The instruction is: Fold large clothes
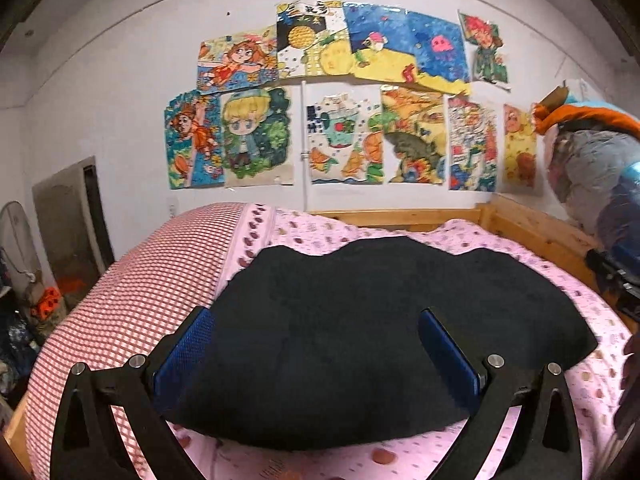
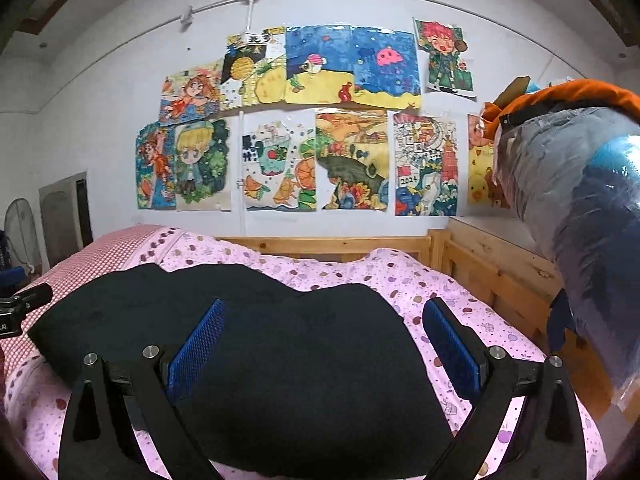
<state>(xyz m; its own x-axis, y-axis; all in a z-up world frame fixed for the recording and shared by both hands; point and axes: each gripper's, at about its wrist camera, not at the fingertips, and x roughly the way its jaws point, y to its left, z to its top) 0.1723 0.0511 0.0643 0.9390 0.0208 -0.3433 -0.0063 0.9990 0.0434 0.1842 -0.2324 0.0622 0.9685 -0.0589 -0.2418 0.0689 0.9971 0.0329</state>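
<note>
We found the black garment [image 1: 360, 332] lying folded on the pink dotted sheet [image 1: 520, 248] of the bed. Our left gripper [image 1: 316, 328] stood released above it, blue-padded fingers [image 1: 188, 344] spread wide with nothing between them; the left finger sat over the garment's left edge, the right one over its middle. Our right gripper [image 2: 324, 320] was likewise spread and grasping nothing, its left finger over the cloth and its right finger [image 2: 448, 340] past the garment's right edge, over bare sheet. Whether either touched the cloth we could not tell.

The garment's far edge ran wavy; its near edge bulged thick and rounded. Bare sheet showed beyond it toward the wooden bed frame [image 2: 332, 246], and to its right. A red-checked cover [image 1: 152, 280] bordered it on the left. A plastic-wrapped bundle [image 2: 576, 208] crowded the right side, above the frame.

The garment looked soft, matt and fuzzy. The finger pads bore a fine mesh texture. Coloured drawings [image 2: 304, 120] covered the wall behind
</note>
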